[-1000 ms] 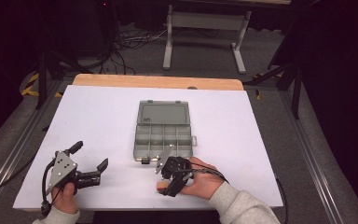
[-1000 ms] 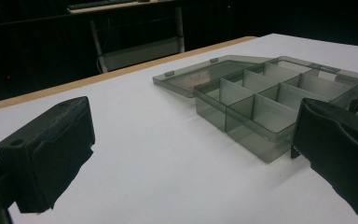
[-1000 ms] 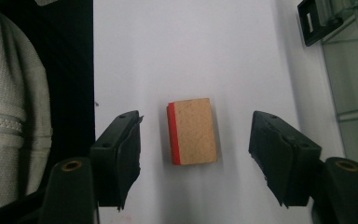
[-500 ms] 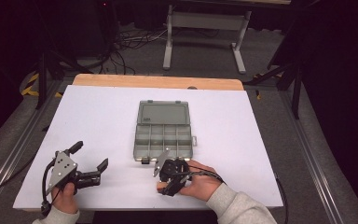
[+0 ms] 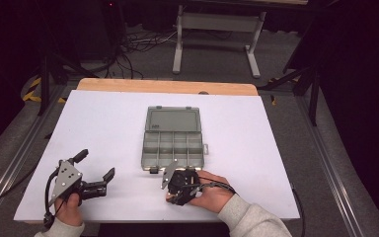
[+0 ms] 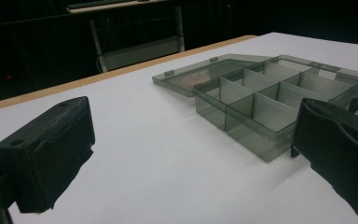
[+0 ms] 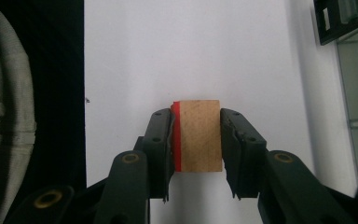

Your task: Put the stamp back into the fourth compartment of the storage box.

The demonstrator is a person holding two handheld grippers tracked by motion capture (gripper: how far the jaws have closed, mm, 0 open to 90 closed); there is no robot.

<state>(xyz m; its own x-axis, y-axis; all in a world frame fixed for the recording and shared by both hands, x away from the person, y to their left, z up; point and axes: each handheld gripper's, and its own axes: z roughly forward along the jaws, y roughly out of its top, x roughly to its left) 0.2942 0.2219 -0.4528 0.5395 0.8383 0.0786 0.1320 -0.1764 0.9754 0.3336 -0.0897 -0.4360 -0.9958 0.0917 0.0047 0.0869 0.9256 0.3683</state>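
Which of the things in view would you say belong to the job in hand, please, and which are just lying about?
Likely in the job:
- wooden block with a red side, clamped in the right hand-held gripper
- open compartment box, its visible compartments empty
- left hand-held gripper, open, holding nothing

Just about:
- cables on the floor
- metal stand behind the table

Between the right gripper's [image 7: 196, 140] matt black plastic jaws, a bare-grained wooden block [image 7: 199, 135] with one glossy red face; ahead, a translucent smoky plastic compartment box [image 6: 279, 98] on smooth white paper [image 5: 103, 128].
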